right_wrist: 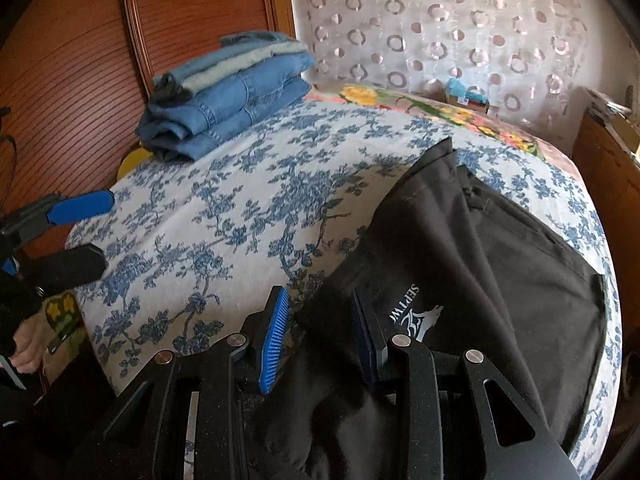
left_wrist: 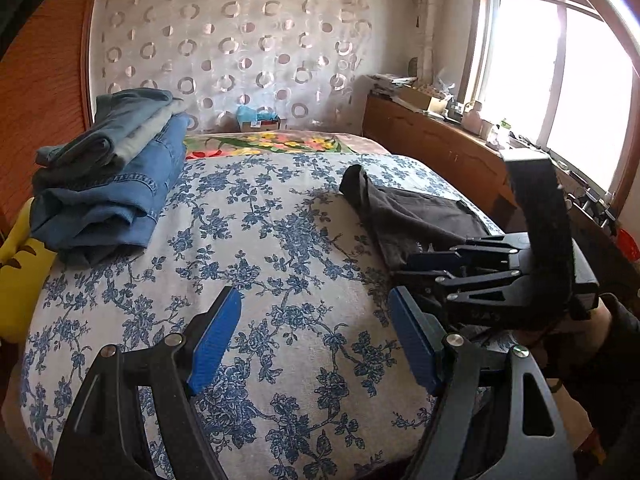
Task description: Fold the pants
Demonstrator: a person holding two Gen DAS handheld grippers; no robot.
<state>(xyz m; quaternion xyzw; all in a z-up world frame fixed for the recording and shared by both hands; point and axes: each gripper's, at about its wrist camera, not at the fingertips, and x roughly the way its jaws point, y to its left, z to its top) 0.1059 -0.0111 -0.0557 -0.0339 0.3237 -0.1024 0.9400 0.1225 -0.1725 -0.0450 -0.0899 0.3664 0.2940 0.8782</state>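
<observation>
Black pants with a white logo lie spread on the right side of the bed. My right gripper is shut on a bunched part of them near the front edge, and dark cloth fills the gap between its blue pads. From the left wrist view the pants show as a dark heap, with the right gripper at their near end. My left gripper hovers open over the bare floral cover with nothing between its fingers. It also appears at the left edge of the right wrist view as the left gripper.
A stack of folded blue jeans sits at the bed's far left corner against a wooden panel. A yellow object lies beside the bed at left. A long wooden cabinet with clutter runs under the window at right.
</observation>
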